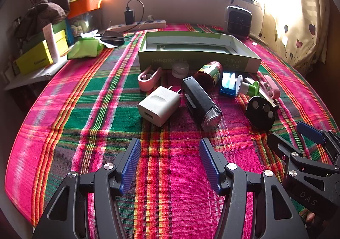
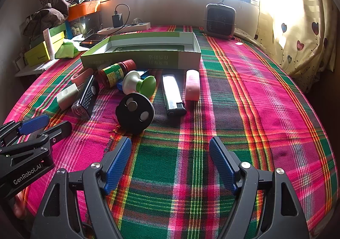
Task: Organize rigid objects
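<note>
While both tools hang over the plaid cloth (image 2: 265,82), nothing is gripped.
Left gripper (image 1: 170,162): jaws spread wide, nothing between them, at 6 o'clock in its own view.
Right gripper (image 2: 170,160): jaws spread wide too, holding nothing.
Green box (image 1: 197,56): open, at 12 o'clock of the pile.
White charger (image 1: 159,105): near the left gripper, at its 12 o'clock, beside the black torch (image 1: 200,103).
Black disc (image 2: 135,113): just beyond the right gripper's left finger, at 11 o'clock.
Silver lighter (image 2: 172,94): at 12 o'clock, beside the pink case (image 2: 192,85).
Red bottle (image 2: 115,73): lying on its side, by the box wall.
</note>
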Demonstrator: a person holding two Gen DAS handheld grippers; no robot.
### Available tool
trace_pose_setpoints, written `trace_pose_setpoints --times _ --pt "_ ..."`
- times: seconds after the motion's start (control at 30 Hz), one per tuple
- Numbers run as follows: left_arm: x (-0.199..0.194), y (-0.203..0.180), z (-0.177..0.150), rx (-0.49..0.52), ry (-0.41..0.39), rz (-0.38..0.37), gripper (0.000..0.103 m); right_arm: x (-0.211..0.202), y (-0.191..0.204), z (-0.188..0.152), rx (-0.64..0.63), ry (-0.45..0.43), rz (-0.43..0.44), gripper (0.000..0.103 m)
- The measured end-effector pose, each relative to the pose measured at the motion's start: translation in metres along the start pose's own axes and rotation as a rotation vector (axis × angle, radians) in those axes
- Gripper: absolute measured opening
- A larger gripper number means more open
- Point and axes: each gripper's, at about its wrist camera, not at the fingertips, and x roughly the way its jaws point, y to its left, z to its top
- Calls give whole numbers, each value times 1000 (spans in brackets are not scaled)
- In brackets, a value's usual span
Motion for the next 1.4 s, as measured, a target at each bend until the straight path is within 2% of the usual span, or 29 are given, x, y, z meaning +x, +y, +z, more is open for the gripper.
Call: trace_pose_setpoints --times 0.73,1.13,1.4 --pt "1 0 0 4 7 -1 56 2 -2 -5 -2 -1 0 76" --pt "4 1 5 16 37 -12 56 4 0 5 -21 32 15 76" --pt "7 9 10 29 62 -26 56 9 8 10 -60 65 57 76"
